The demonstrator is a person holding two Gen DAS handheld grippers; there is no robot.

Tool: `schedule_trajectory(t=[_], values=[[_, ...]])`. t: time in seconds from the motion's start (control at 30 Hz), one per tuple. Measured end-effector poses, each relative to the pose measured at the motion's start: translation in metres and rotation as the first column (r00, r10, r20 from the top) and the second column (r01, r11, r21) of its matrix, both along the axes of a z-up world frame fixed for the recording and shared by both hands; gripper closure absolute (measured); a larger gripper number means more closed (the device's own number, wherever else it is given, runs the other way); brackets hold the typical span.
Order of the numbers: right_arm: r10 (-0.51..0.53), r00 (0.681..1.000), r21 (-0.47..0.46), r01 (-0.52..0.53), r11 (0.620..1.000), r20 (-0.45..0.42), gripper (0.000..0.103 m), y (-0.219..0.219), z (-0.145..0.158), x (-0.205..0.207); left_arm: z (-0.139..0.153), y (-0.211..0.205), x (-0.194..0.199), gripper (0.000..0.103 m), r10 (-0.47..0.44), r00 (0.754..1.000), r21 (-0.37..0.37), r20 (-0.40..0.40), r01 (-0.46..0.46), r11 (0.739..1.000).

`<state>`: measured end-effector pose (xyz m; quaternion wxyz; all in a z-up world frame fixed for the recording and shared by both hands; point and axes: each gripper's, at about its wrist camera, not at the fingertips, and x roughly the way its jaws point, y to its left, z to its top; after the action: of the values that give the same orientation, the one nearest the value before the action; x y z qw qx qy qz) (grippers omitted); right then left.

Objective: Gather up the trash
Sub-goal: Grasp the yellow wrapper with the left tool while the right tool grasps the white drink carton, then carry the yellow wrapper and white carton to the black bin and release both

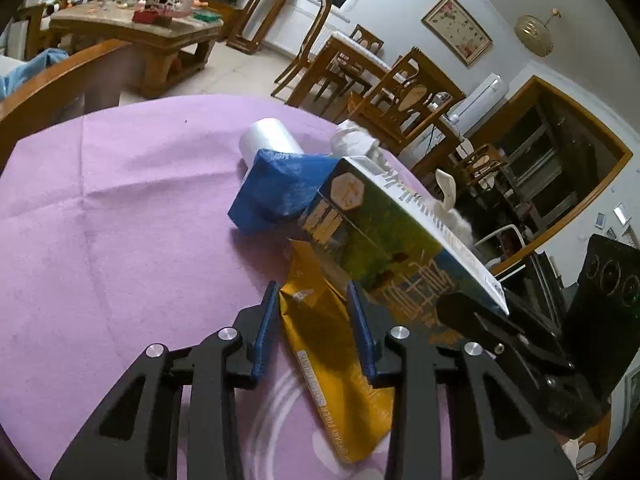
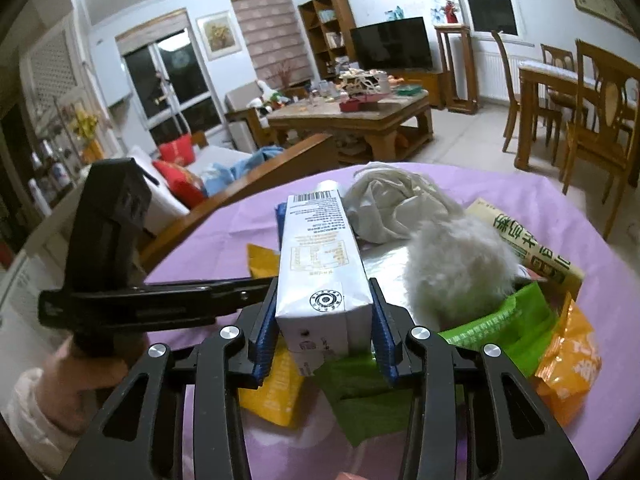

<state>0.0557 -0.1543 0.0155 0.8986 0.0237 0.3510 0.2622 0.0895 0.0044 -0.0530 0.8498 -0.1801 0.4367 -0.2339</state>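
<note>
On the purple tablecloth (image 1: 120, 208) lies a pile of trash. My left gripper (image 1: 312, 292) is shut on a yellow drink wrapper (image 1: 320, 320), its blue pads pressing both edges. In the right wrist view the same yellow wrapper (image 2: 272, 388) lies under the pile. My right gripper (image 2: 324, 292) is shut on the end of a white-sided milk carton (image 2: 320, 264). The left wrist view shows the carton's green printed face (image 1: 380, 232), tilted over the wrapper. A hand (image 2: 80, 368) holds the left tool.
Around the carton lie a blue bag (image 1: 280, 192), a white roll (image 1: 264, 140), crumpled white paper (image 2: 392, 200), a white fluffy ball (image 2: 456, 268), a green wrapper (image 2: 500, 328), an orange packet (image 2: 568, 364) and a beige packet (image 2: 528, 244). Wooden chairs (image 2: 592, 128) stand beyond the table.
</note>
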Motion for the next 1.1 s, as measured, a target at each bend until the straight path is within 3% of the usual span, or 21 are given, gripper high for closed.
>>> schedule_trajectory(t=[0.23, 0.47, 0.67, 0.87, 0.93, 1.1], values=[[-0.033, 0.998, 0.109, 0.027, 0.994, 0.051, 0.063, -0.023, 0.028, -0.036, 0.019, -0.007, -0.033, 0.071, -0.019, 0.996, 0.012, 0.089, 0.017, 1.0], [-0.101, 0.99, 0.28, 0.071, 0.957, 0.096, 0.063, -0.094, 0.065, -0.085, 0.06, -0.028, -0.069, 0.071, -0.076, 0.974, 0.014, 0.212, 0.075, 0.997], [-0.255, 0.955, 0.264, 0.211, 0.941, 0.149, 0.063, -0.164, 0.078, -0.136, 0.083, -0.081, -0.094, 0.071, -0.181, 0.945, 0.014, 0.274, 0.184, 0.983], [-0.448, 0.881, 0.244, 0.406, 0.881, 0.152, 0.062, -0.254, 0.071, -0.199, 0.094, -0.17, -0.105, 0.071, -0.325, 0.898, 0.006, 0.298, 0.338, 0.941], [-0.52, 0.842, 0.24, 0.48, 0.844, 0.145, 0.063, -0.288, 0.066, -0.221, 0.094, -0.204, -0.11, 0.071, -0.379, 0.874, 0.006, 0.305, 0.397, 0.918], [-0.69, 0.708, 0.215, 0.658, 0.722, 0.15, 0.062, -0.362, 0.053, -0.273, 0.084, -0.282, -0.121, 0.071, -0.485, 0.821, -0.022, 0.301, 0.514, 0.858]])
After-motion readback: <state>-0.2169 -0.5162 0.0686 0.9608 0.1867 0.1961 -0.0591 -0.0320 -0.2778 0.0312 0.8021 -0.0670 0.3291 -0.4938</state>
